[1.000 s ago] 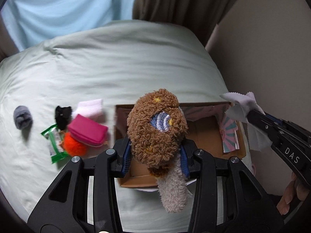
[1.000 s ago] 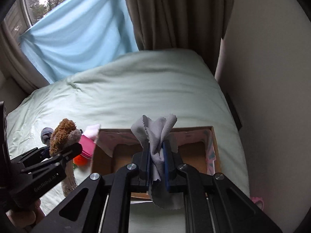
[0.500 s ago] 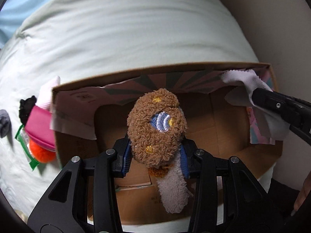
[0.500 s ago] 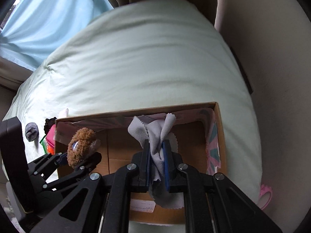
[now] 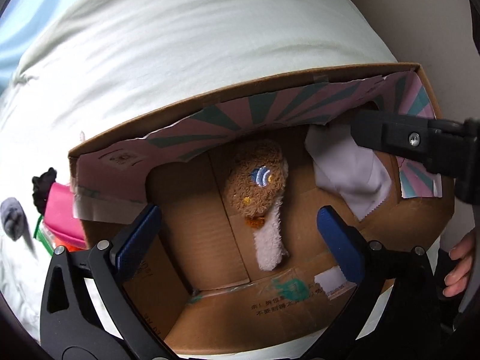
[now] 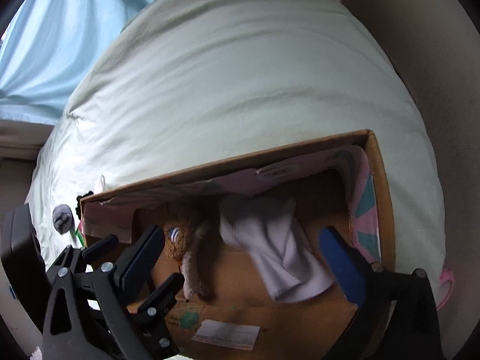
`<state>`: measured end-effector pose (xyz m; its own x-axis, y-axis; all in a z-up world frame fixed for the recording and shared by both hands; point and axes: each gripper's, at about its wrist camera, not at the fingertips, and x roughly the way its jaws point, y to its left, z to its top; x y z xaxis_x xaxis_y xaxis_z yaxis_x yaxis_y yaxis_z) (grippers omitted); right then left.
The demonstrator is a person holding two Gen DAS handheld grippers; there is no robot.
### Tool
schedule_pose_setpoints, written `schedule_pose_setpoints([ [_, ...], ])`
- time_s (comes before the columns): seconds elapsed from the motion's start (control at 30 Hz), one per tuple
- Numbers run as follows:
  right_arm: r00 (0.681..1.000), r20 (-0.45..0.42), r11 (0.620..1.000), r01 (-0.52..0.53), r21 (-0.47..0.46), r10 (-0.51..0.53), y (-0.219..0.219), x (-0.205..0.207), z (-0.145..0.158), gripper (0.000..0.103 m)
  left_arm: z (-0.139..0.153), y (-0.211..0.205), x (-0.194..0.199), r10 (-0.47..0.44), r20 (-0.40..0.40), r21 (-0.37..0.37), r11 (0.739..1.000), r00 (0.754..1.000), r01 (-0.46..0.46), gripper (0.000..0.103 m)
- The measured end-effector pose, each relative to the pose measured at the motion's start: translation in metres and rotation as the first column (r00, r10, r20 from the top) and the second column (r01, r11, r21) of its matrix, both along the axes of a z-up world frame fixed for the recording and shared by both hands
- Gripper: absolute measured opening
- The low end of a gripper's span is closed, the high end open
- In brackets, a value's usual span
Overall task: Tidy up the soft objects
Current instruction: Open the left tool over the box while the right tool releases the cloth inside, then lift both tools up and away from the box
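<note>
A brown plush toy (image 5: 258,189) with a white tail lies on the floor of the open cardboard box (image 5: 228,99); it also shows in the right wrist view (image 6: 180,240). A pale grey cloth (image 5: 351,174) lies in the box to its right, also seen in the right wrist view (image 6: 279,255). My left gripper (image 5: 240,237) is open and empty above the box. My right gripper (image 6: 246,258) is open and empty above the cloth.
The box (image 6: 228,162) sits on a pale green bed (image 5: 195,45). Left of the box lie a pink pouch (image 5: 61,210), a black item (image 5: 42,186), a grey item (image 5: 13,219) and a green packet. A wall runs along the right.
Both grippers have opened over the box. The plush toy and the cloth have dropped from the jaws onto the box floor. Both cameras have moved closer to the box.
</note>
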<state>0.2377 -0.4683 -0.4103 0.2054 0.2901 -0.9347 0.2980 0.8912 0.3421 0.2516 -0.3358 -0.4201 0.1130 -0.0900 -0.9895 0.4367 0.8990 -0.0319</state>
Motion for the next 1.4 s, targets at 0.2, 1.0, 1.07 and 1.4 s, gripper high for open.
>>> schedule_pose_setpoints([
  [0.2, 1.000, 0.001, 1.000, -0.028, -0.012, 0.028, 0.008, -0.005, 0.008, 0.103, 0.015, 0.016, -0.005, 0.029, 0.016, -0.026, 0.999, 0.999, -0.029, 0.103],
  [1.0, 0.943, 0.317, 0.984, -0.043, -0.170, 0.096, 0.054, -0.104, 0.208, 0.103, 0.208, 0.098, -0.092, 0.170, 0.300, -0.186, 0.976, 0.939, -0.117, 0.103],
  [1.07, 0.929, 0.353, 0.980, -0.040, -0.193, 0.108, 0.066, -0.116, 0.228, 0.103, 0.227, 0.114, -0.103, 0.197, 0.329, -0.201, 0.970, 0.924, -0.135, 0.103],
  [1.4, 0.860, 0.472, 0.960, -0.063, -0.274, 0.192, 0.135, -0.164, 0.292, 0.103, 0.293, 0.210, -0.157, 0.322, 0.440, -0.256, 0.940, 0.838, -0.227, 0.103],
])
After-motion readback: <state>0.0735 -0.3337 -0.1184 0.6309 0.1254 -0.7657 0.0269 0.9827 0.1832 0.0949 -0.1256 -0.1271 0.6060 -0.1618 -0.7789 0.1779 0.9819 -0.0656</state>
